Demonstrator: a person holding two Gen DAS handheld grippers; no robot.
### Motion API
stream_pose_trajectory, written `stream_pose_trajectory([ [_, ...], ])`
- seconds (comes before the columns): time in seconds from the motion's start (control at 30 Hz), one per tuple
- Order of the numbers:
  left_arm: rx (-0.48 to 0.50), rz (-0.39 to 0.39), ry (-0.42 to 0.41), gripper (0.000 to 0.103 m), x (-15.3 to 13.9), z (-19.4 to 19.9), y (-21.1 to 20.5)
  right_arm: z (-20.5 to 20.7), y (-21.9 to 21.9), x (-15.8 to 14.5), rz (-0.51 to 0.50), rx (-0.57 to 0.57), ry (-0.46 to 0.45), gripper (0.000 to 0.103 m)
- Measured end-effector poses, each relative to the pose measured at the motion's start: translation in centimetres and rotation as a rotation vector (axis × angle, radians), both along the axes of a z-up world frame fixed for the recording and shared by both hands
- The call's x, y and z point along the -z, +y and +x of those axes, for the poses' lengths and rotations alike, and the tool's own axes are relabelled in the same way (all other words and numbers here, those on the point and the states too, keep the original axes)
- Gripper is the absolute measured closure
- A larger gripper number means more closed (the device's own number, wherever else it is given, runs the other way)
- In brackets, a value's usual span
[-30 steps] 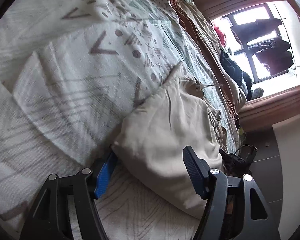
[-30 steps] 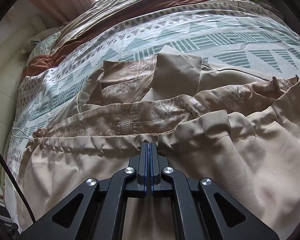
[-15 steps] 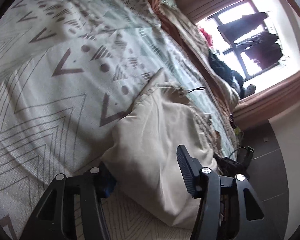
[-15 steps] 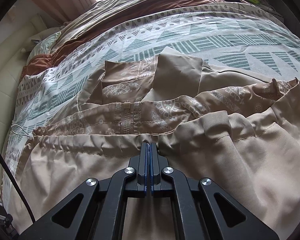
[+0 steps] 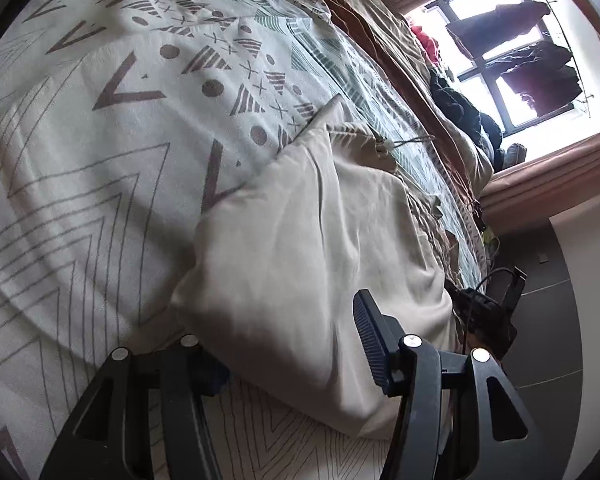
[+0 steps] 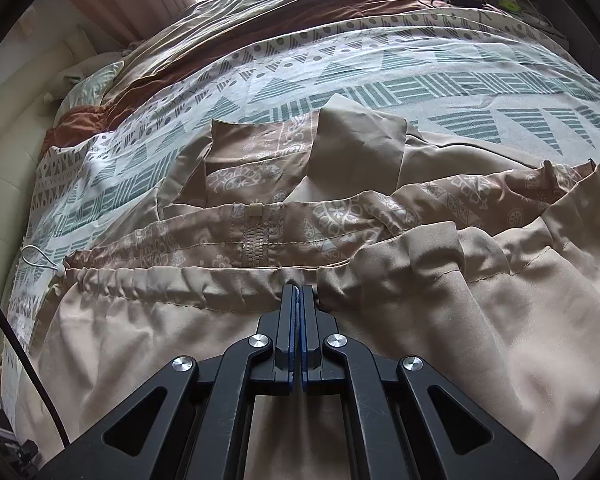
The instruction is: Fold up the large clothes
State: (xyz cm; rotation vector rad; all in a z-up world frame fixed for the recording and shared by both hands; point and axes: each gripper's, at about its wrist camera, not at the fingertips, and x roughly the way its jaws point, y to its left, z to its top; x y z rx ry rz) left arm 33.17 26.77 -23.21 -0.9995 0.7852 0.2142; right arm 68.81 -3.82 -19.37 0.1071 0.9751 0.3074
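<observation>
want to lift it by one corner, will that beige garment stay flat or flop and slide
The beige garment probably flops: it lies creased and bunched. Its smooth sheen suggests it may slip. The gathered drawstring hem should give a firmer hold.

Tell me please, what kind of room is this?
Most likely a bedroom. A beige garment lies on a bed with a patterned bedspread, a window has dark clothes hanging, and a padded headboard stands alongside.
</observation>
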Motion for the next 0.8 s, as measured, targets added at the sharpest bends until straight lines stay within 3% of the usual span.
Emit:
stream_pose_trajectory([
  [0.07, -0.014, 0.009, 0.003, 0.050, 0.0, 0.4, 0.4, 0.1, 0.1, 0.0, -0.001, -0.001, 0.000, 0.103],
  [0.1, -0.022, 0.021, 0.007, 0.059, -0.1, 0.5, 0.5, 0.1, 0.1, 0.0, 0.000, -0.001, 0.001, 0.103],
  [0.27, -0.027, 0.034, 0.009, 0.080, -0.1, 0.4, 0.5, 0.3, 0.1, -0.2, 0.015, 0.008, 0.017, 0.103],
  [0.43, -0.029, 0.065, -0.005, 0.083, -0.6, 0.2, 0.1, 0.1, -1.0, -1.4, 0.075, 0.028, 0.080, 0.103],
  [0.57, -0.039, 0.057, -0.025, 0.083, -0.9, 0.0, 0.0, -2.0, -1.6, -4.1, 0.070, 0.014, 0.033, 0.102],
  [0.6, -0.041, 0.057, -0.032, 0.083, -1.0, -0.1, 0.0, -2.7, -1.7, -4.8, 0.069, 0.006, 0.021, 0.094],
  [0.67, -0.043, 0.058, -0.043, 0.083, -1.2, -0.2, -0.1, -4.3, -2.1, -5.7, 0.069, -0.001, 0.008, 0.052],
  [0.7, -0.043, 0.057, -0.051, 0.083, -1.3, -0.2, -0.1, -5.1, -2.4, -6.1, 0.075, -0.004, 0.002, 0.024],
  [0.8, -0.047, 0.051, -0.070, 0.084, -1.6, -0.3, -0.2, -7.6, -3.1, -6.7, 0.066, -0.019, -0.019, 0.023],
])
